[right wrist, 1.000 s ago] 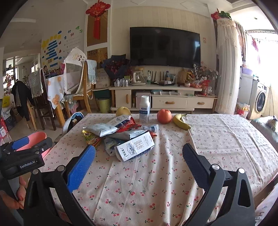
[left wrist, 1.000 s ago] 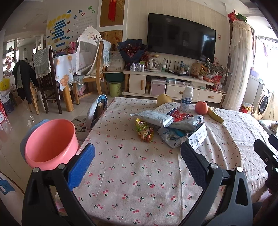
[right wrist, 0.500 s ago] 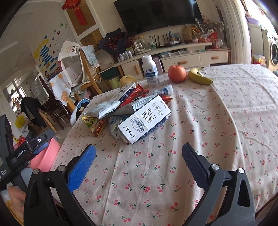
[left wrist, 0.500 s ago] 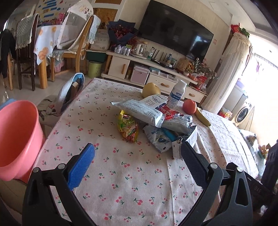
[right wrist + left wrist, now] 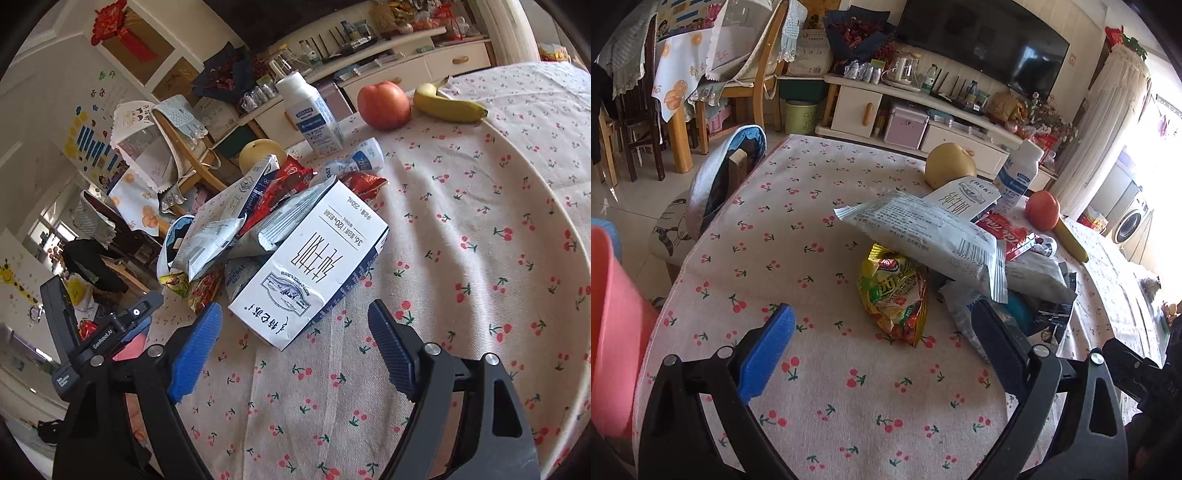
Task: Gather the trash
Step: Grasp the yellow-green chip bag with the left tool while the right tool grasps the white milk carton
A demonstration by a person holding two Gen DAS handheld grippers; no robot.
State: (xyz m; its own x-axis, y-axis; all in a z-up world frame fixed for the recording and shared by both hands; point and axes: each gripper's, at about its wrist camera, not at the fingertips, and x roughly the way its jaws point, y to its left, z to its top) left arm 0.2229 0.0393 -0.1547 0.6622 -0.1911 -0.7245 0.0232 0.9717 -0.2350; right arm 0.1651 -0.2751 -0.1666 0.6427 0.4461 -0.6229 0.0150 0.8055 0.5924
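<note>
A pile of trash lies on the cherry-print tablecloth (image 5: pixel 820 229): a yellow snack bag (image 5: pixel 895 295), a long white wrapper (image 5: pixel 923 232), a red wrapper (image 5: pixel 1004 232) and a flattened white milk carton (image 5: pixel 314 266). My left gripper (image 5: pixel 882 332) is open and empty, just short of the yellow snack bag. My right gripper (image 5: pixel 295 332) is open and empty, its fingers on either side of the near end of the milk carton. A pink bin (image 5: pixel 609 332) stands off the table's left edge.
A white bottle (image 5: pixel 310 110), an apple (image 5: pixel 384 105), a banana (image 5: pixel 448 105) and a pear (image 5: pixel 951 168) stand behind the pile. A chair with a blue cushion (image 5: pixel 720 184) is by the table's left side. The left gripper's body shows in the right wrist view (image 5: pixel 96 332).
Both grippers have moved forward and down toward the pile. The snack bag and the milk carton are now much closer. Both stay open.
</note>
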